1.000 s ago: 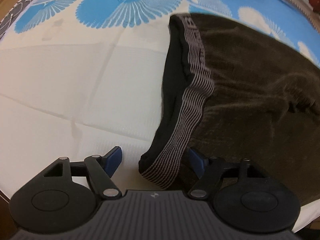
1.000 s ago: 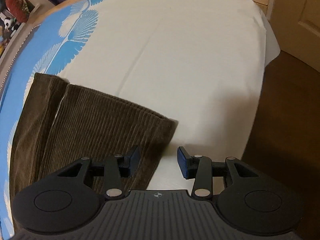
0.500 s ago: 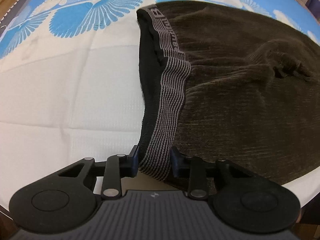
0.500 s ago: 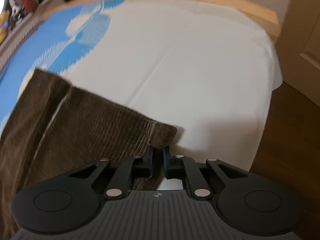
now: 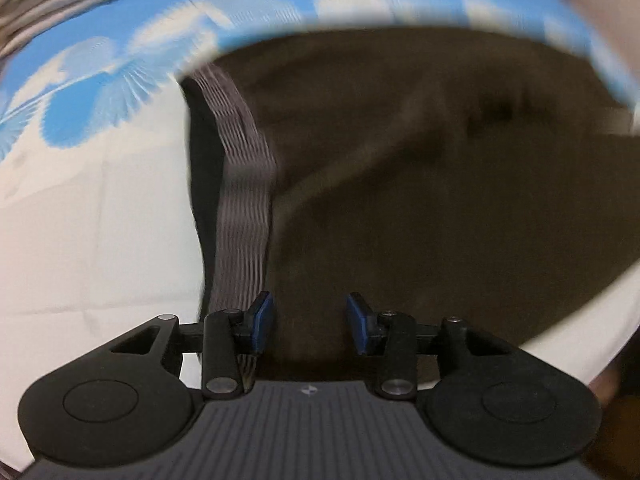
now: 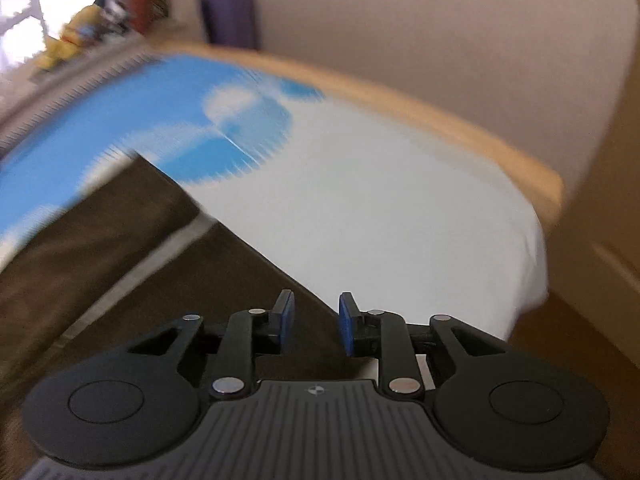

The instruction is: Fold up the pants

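Note:
Brown corduroy pants [image 5: 420, 168] lie on the bed, blurred by motion. Their striped grey waistband [image 5: 244, 208] runs down the left side of the left wrist view. My left gripper [image 5: 310, 326] has its jaws apart over the pants just right of the waistband's near end, holding nothing I can see. In the right wrist view the leg end of the pants [image 6: 140, 248] lies at the left. My right gripper [image 6: 316, 326] has its jaws slightly apart over the hem corner, with fabric below and between them.
The bed has a white sheet [image 6: 400, 216] with a blue and white feather-pattern cover [image 5: 120, 68]. A wooden bed frame [image 6: 440, 120] curves behind. A wall, a purple object [image 6: 230, 18] and toys [image 6: 64, 48] are beyond. Brown floor [image 6: 580, 344] lies right.
Both grippers were shut on the pants half a second ago, on waistband and hem; now both sets of jaws have parted. Both views have tilted up and blurred with fast motion.

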`<action>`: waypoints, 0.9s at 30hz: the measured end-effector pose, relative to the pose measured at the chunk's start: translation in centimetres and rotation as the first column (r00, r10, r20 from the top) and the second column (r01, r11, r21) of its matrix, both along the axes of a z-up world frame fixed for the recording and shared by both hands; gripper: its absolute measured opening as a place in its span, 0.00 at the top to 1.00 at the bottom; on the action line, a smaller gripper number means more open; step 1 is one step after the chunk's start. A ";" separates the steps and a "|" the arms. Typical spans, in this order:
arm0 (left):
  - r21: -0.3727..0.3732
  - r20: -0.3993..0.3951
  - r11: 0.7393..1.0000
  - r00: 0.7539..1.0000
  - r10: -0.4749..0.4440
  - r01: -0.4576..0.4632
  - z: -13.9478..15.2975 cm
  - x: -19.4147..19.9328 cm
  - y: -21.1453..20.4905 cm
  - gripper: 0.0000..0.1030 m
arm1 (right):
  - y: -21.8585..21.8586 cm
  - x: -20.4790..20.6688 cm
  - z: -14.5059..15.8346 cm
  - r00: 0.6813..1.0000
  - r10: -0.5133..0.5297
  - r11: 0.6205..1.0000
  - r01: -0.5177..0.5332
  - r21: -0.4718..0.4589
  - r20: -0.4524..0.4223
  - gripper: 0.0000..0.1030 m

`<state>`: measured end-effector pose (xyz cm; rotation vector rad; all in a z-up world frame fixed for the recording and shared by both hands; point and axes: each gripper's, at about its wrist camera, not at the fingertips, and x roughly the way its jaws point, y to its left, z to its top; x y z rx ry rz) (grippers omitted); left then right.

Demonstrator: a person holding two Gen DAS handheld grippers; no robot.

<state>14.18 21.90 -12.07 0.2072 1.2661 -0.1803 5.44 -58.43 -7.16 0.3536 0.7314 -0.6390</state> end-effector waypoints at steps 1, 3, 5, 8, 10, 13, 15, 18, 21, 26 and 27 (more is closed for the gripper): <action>0.050 -0.050 0.998 0.999 -0.021 0.023 -1.3 -0.1 -0.3 0.58 | 0.8 -0.1 0.6 0.999 0.029 1.000 -0.028 -0.007 0.030 0.69; 0.084 -0.058 0.995 0.997 -0.058 0.062 -1.7 -0.3 -0.9 0.58 | 2.1 -0.1 1.6 0.993 0.088 0.996 -0.089 0.004 0.080 0.65; 0.058 -0.041 0.998 0.999 -0.010 0.012 -0.6 0.1 -0.8 0.58 | 3.6 -0.1 2.8 0.980 0.147 0.989 -0.149 0.003 0.134 0.65; -0.016 0.031 1.000 1.000 0.003 -0.003 1.3 0.2 -0.8 0.54 | 5.9 -0.2 4.3 0.955 0.234 0.972 -0.234 -0.021 0.180 0.65; -0.026 0.048 1.000 0.999 0.015 -0.013 1.8 0.4 -1.0 0.54 | 7.6 -0.1 5.1 0.937 0.287 0.958 -0.285 -0.038 0.200 0.65; -0.028 0.079 0.999 0.997 0.018 -0.016 2.6 0.4 -1.8 0.54 | 9.9 0.3 6.0 0.908 0.354 0.935 -0.350 -0.059 0.225 0.65; -0.042 0.112 0.999 0.993 0.035 -0.031 3.4 0.6 -2.2 0.53 | 11.2 0.8 6.5 0.893 0.388 0.921 -0.381 -0.076 0.230 0.65; -0.077 0.170 0.995 0.983 0.074 -0.062 4.9 1.2 -3.3 0.45 | 13.2 1.6 7.2 0.870 0.423 0.906 -0.416 -0.085 0.253 0.65; -0.107 0.249 0.990 0.961 0.121 -0.096 6.6 1.5 -4.0 0.39 | 14.8 2.2 7.9 0.846 0.446 0.893 -0.441 -0.087 0.293 0.65; -0.151 0.374 0.977 0.907 0.196 -0.149 9.0 2.4 -5.5 0.32 | 18.1 3.4 8.9 0.807 0.474 0.878 -0.462 -0.123 0.352 0.52; -0.149 0.402 0.976 0.893 0.205 -0.158 9.5 2.5 -5.9 0.32 | 18.9 3.9 9.0 0.799 0.490 0.870 -0.474 -0.136 0.349 0.52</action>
